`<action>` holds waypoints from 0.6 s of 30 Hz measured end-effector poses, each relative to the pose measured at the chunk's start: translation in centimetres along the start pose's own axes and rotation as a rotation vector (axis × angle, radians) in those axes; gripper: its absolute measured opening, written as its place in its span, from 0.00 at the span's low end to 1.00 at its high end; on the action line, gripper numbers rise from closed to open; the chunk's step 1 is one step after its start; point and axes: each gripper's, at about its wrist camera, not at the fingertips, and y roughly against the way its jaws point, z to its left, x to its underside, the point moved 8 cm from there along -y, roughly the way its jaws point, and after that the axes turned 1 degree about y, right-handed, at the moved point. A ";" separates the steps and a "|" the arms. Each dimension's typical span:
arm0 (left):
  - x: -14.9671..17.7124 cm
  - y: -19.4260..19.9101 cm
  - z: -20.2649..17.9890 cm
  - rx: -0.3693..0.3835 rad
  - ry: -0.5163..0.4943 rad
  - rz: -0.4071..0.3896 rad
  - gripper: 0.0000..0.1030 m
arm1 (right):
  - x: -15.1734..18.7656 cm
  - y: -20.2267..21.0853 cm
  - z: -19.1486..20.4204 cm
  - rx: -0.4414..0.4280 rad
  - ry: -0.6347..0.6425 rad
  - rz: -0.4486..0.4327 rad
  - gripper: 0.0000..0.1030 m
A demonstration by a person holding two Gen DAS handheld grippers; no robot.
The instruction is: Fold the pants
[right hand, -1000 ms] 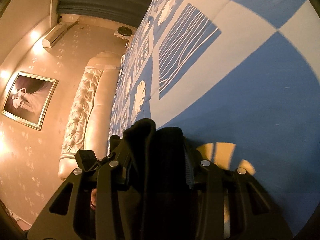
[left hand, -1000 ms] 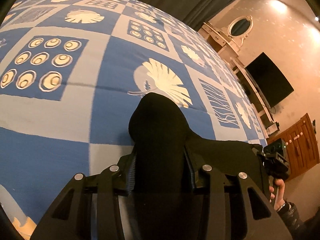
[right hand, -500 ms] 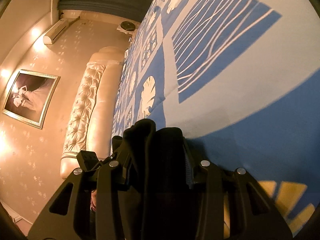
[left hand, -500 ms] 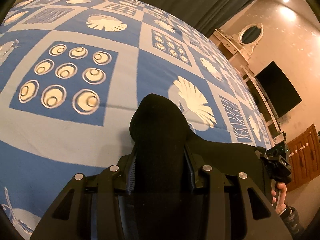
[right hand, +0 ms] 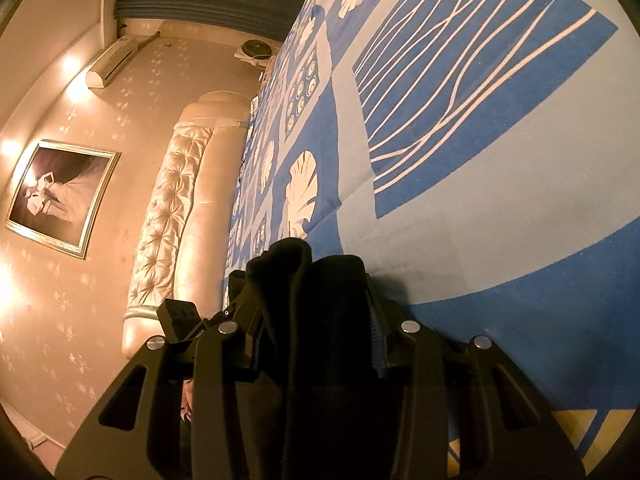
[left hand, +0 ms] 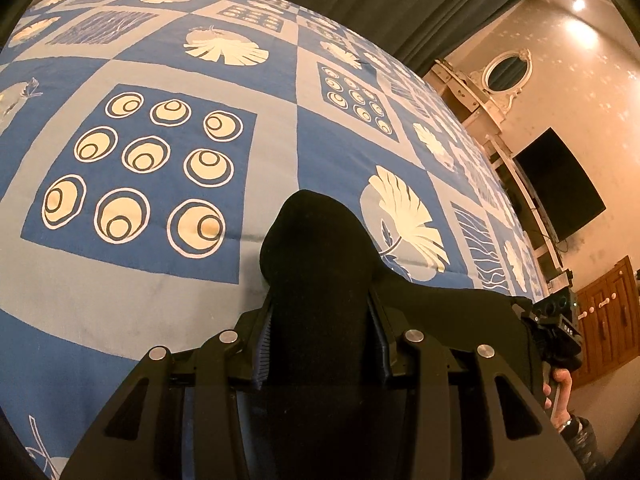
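While both hands carry it above the bed, the black pants hang bunched between the two tools. The left tool pinches a thick fold of the dark cloth, which bulges up past its ribbed blue pads and rises to a rounded hump in front of them. From that hump the fabric stretches away to the right, over the bed's edge, to the right tool, seen there with a hand wrapped round its grip.

In the right wrist view the right tool likewise clamps a wad of the pants, folded in several layers that stand up between its fingers. Beyond that wad, the left tool's black body shows at the bed's near side.

The bed wears a blue and pale grey patchwork cover printed with cream leaves, ringed circles and wavy lines. A tufted cream headboard stands at the bed's far end, with a framed picture on the wall beside it. A dark television hangs on the wall beyond the bed's right side.
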 end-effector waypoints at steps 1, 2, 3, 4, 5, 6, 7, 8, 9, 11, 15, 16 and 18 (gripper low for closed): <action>0.0 -0.1 0.0 0.001 0.000 0.000 0.39 | 0.0 -0.1 0.0 0.000 0.000 0.000 0.37; -0.1 -0.1 0.1 0.002 0.001 0.001 0.39 | -0.1 -0.2 0.1 -0.001 -0.001 0.000 0.37; -0.1 -0.2 0.1 0.004 0.002 0.001 0.39 | -0.2 -0.2 0.1 0.000 -0.001 -0.001 0.37; -0.1 -0.2 0.1 0.005 0.003 0.002 0.39 | -0.2 -0.2 0.1 -0.001 -0.001 -0.001 0.37; -0.1 -0.3 0.1 0.006 0.003 0.002 0.39 | -0.3 -0.1 -0.1 -0.001 -0.001 -0.002 0.37; -0.1 -0.3 0.1 0.005 0.002 0.002 0.39 | -0.3 -0.1 -0.1 -0.002 -0.001 -0.002 0.37; -0.1 -0.3 0.2 0.004 0.002 0.002 0.39 | -0.3 -0.2 -0.1 -0.002 -0.002 -0.003 0.37; -0.1 -0.3 0.2 0.005 0.003 0.002 0.39 | -0.5 -0.3 0.0 -0.002 -0.003 -0.004 0.37; -0.1 -0.3 0.2 0.004 0.002 0.001 0.39 | -0.6 -0.4 0.0 -0.003 -0.004 -0.005 0.37; -0.1 -0.3 0.2 0.004 0.001 0.001 0.39 | -0.7 -0.6 0.1 -0.006 -0.005 -0.008 0.37; -0.2 -0.4 0.4 0.016 0.010 -0.001 0.40 | -0.5 -0.5 -0.1 -0.009 -0.005 -0.011 0.37; -0.2 -0.5 0.5 0.019 0.011 0.000 0.40 | -0.5 -0.5 -0.2 -0.008 -0.005 -0.011 0.37; -0.3 -0.6 0.6 0.027 0.017 0.003 0.41 | -0.5 -0.6 -0.1 -0.010 -0.008 -0.013 0.37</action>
